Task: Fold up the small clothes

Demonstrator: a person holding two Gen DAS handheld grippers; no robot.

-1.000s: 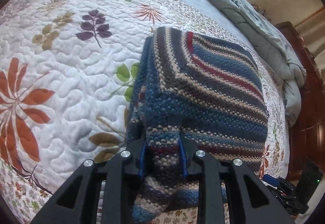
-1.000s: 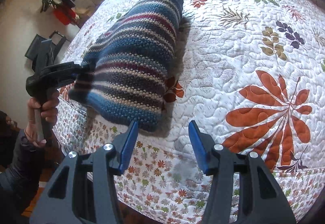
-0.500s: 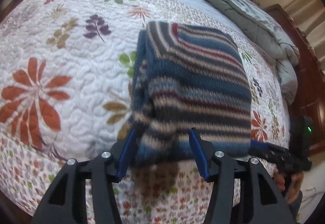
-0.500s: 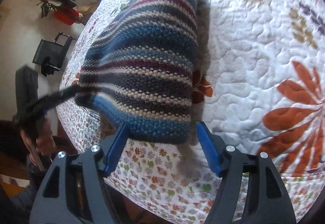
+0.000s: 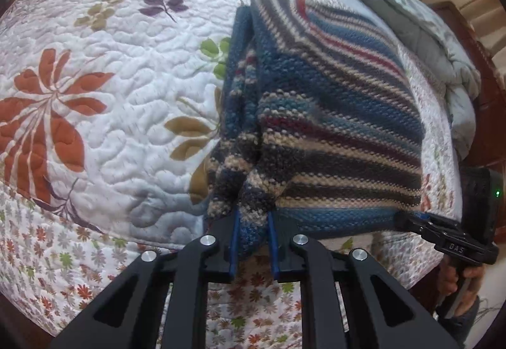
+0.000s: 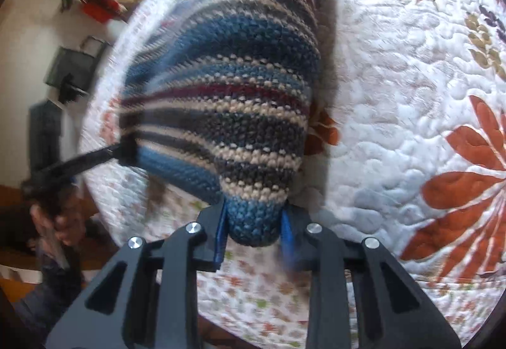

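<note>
A folded striped knit sweater (image 5: 332,115) lies near the front edge of a bed covered by a floral quilt (image 5: 104,102). The left gripper (image 5: 252,241) and right gripper (image 6: 254,232) each pinch a front corner of it, fingers closing on the wool.

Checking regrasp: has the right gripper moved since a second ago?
Yes. The right gripper went left off the bare quilt onto the striped sweater corner, jaws closing.
</note>
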